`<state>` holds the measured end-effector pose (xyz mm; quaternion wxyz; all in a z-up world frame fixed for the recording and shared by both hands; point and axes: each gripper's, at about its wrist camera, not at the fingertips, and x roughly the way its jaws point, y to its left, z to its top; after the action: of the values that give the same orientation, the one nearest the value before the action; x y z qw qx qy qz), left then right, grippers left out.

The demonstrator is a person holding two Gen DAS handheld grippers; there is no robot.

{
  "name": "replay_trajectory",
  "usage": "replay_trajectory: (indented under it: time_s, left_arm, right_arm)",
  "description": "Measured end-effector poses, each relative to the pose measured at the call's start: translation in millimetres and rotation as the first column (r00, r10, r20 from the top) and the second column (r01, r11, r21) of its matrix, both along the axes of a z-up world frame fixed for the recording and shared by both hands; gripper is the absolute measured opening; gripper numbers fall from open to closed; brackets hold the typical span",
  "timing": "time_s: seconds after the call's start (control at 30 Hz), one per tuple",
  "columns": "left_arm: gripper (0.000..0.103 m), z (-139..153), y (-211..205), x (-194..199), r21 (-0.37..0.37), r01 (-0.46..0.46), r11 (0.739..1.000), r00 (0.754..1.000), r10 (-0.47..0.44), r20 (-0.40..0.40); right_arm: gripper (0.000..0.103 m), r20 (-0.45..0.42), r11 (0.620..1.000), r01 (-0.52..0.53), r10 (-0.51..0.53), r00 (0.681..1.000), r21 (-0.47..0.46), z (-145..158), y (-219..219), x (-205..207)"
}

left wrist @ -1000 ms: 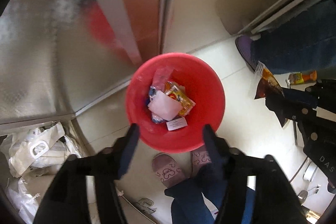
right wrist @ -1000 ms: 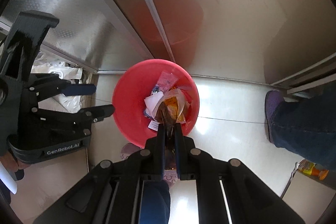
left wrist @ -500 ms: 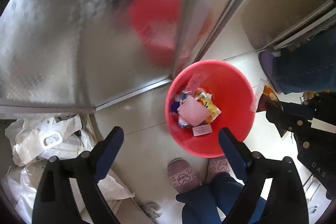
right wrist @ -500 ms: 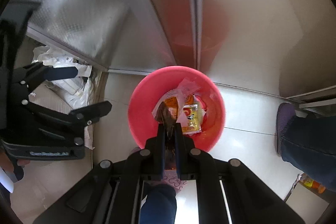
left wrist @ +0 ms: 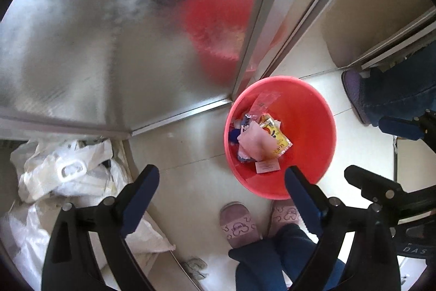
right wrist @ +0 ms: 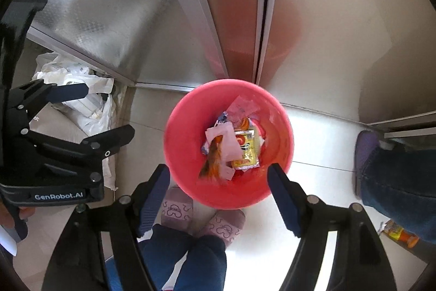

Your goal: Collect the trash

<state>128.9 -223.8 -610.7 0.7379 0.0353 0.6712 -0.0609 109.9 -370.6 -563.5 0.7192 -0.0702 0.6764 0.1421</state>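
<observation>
A round red plastic bin [right wrist: 280, 143] stands upright on the pale tiled floor, close against the corner of the metal-framed panels. In its bottom lies a loose heap of wrappers: a yellow sachet [right wrist: 244, 150] with red print, a pale pink packet [right wrist: 227, 139] overlapping it, and a small white label [left wrist: 268, 166]. A brown-and-orange wrapper [right wrist: 212, 158] lies tilted across the near side of the heap.

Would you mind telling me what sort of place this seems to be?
Probably a home interior, perhaps a hallway or utility corner: pale floor tiles, frosted sliding doors in metal frames, a red waste bin, and someone in slippers.
</observation>
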Motion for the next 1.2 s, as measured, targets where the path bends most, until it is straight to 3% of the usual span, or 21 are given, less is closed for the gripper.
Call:
replay_trajectory:
  time_s: [0.1,0.23,0.4,0.47,0.57,0.67,0.77,0.87,0.9,1.0,1.2]
  left_arm:
    - [0.092,29,5,-7,-0.009,-0.029,1.000,1.000,0.029,0.009]
    - [0.092,91,19,-21,0.003,-0.112,0.994,0.992,0.112,0.066]
    - [0.092,171,31,-44,0.004,-0.241,0.971,0.967,0.239,0.093]
    - [0.092,209,31,-57,0.021,-0.303,0.953,0.946,0.298,0.127]
    - [0.093,270,29,-77,0.030,-0.400,0.916,0.902,0.388,0.188]
    - [0.094,331,21,-100,0.071,-0.487,0.870,0.848,0.452,0.276]
    - [0.095,391,10,-123,0.110,-0.596,0.796,0.771,0.528,0.357]
    - [0.103,448,-1,-148,0.102,-0.692,0.715,0.669,0.580,0.465]
    - [0.103,464,-6,-156,0.091,-0.709,0.699,0.643,0.589,0.489]
    - [0.103,499,-25,-170,0.048,-0.732,0.680,0.598,0.607,0.523]
    - [0.103,545,-57,-198,0.014,-0.756,0.655,0.539,0.609,0.581]
  right_arm:
    - [0.080,0.036,0.999,-0.020,0.020,0.999,-0.025,29,6,-3]
    - [0.100,0.142,0.994,-0.066,0.078,0.987,-0.083,86,21,-8]
    - [0.102,0.230,0.990,-0.127,0.136,0.964,-0.056,170,30,-16]
    - [0.102,0.247,0.987,-0.156,0.158,0.956,-0.031,204,30,-20]
    - [0.102,0.294,0.974,-0.227,0.212,0.932,0.016,255,32,-28]
    - [0.102,0.361,0.943,-0.328,0.292,0.886,0.044,309,29,-39]
    - [0.102,0.438,0.906,-0.419,0.355,0.826,0.057,363,22,-48]
    - [0.102,0.537,0.868,-0.492,0.384,0.752,0.068,415,15,-57]
    - [0.102,0.559,0.856,-0.512,0.392,0.731,0.070,427,11,-62]
    - [0.102,0.590,0.830,-0.549,0.396,0.704,0.098,462,1,-75]
    - [0.102,0.659,0.815,-0.568,0.363,0.658,0.118,511,-25,-98]
